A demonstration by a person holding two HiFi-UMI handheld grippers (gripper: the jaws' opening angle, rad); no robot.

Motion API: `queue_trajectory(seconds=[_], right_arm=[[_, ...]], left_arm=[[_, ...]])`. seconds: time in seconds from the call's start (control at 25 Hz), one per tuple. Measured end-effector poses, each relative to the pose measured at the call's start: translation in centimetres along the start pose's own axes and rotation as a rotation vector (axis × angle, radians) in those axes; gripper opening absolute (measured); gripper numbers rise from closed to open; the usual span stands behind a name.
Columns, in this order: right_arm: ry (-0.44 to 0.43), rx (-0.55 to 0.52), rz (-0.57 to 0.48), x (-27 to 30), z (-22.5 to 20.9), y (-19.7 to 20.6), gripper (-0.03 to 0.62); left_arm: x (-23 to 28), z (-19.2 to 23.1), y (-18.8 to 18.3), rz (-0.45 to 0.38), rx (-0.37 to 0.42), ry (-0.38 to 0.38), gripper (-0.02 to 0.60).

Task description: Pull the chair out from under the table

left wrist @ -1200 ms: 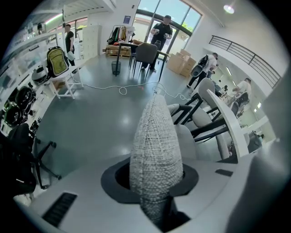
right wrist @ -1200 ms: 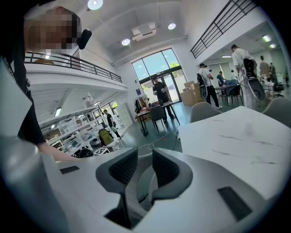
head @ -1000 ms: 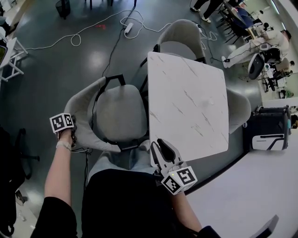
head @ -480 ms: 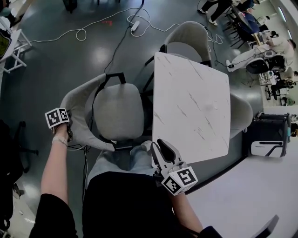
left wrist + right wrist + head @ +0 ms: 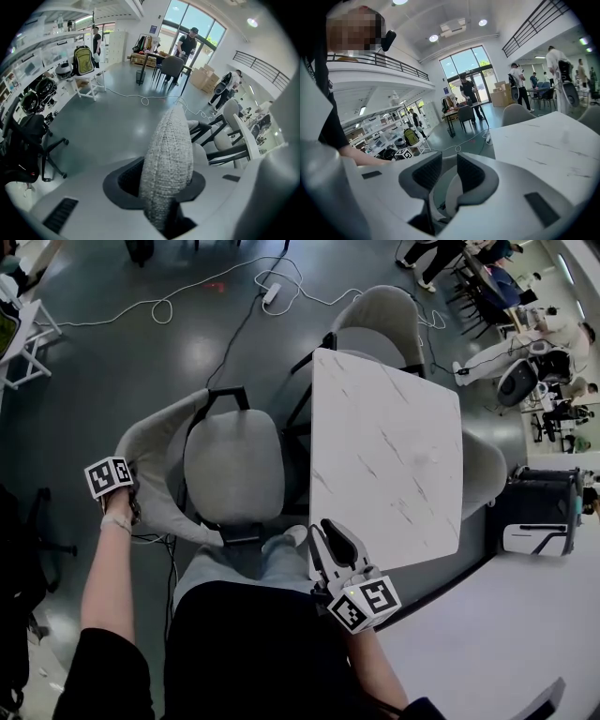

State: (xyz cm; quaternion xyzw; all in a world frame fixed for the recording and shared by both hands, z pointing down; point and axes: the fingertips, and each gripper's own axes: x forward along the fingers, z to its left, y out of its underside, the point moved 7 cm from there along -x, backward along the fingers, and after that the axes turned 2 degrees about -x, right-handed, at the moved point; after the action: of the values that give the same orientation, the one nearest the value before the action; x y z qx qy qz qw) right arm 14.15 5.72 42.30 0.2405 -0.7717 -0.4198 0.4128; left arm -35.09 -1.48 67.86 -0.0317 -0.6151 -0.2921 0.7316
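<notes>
The chair [image 5: 232, 465] stands left of the bench [image 5: 384, 456] and has slid a little farther left over the past second. Its seat now looks clear of the top, so the pull seems nearly done. The left tool [image 5: 161, 180], pointing steeply down, holds the chair's padded back rim, its jaws just eased slightly wider around it. The right tool [image 5: 444, 173], narrowly parted and empty, hovers by the bench's near corner.

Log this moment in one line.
left gripper: clamped on chair back, jaws just opening slightly; right gripper: open, empty; chair: beside table
</notes>
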Motion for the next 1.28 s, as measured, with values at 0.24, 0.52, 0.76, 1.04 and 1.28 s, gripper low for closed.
queue_trajectory(seconds=[0.24, 0.52, 0.76, 1.04, 1.28], right_arm=[[-0.022, -0.007, 0.001, 1.5, 0.2, 0.0, 0.106], [-0.052, -0.01, 0.023, 4.0, 1.8, -0.2, 0.106], [-0.085, -0.031, 0.052, 5.4, 3.0, 0.1, 0.106], [-0.112, -0.051, 0.066, 6.7, 4.2, 0.1, 0.106], [-0.14, -0.062, 0.076, 8.8, 5.6, -0.7, 0.106]], left_arm=[[0.2, 0.8, 0.0, -0.007, -0.016, 0.003, 0.123], [-0.4, 3.5, -1.3, -0.019, -0.057, -0.005, 0.121], [-1.2, 6.5, -1.8, -0.045, -0.111, -0.023, 0.121], [-2.1, 9.1, -1.6, -0.067, -0.182, -0.031, 0.121], [-2.6, 11.5, -2.4, -0.073, -0.212, -0.04, 0.12]])
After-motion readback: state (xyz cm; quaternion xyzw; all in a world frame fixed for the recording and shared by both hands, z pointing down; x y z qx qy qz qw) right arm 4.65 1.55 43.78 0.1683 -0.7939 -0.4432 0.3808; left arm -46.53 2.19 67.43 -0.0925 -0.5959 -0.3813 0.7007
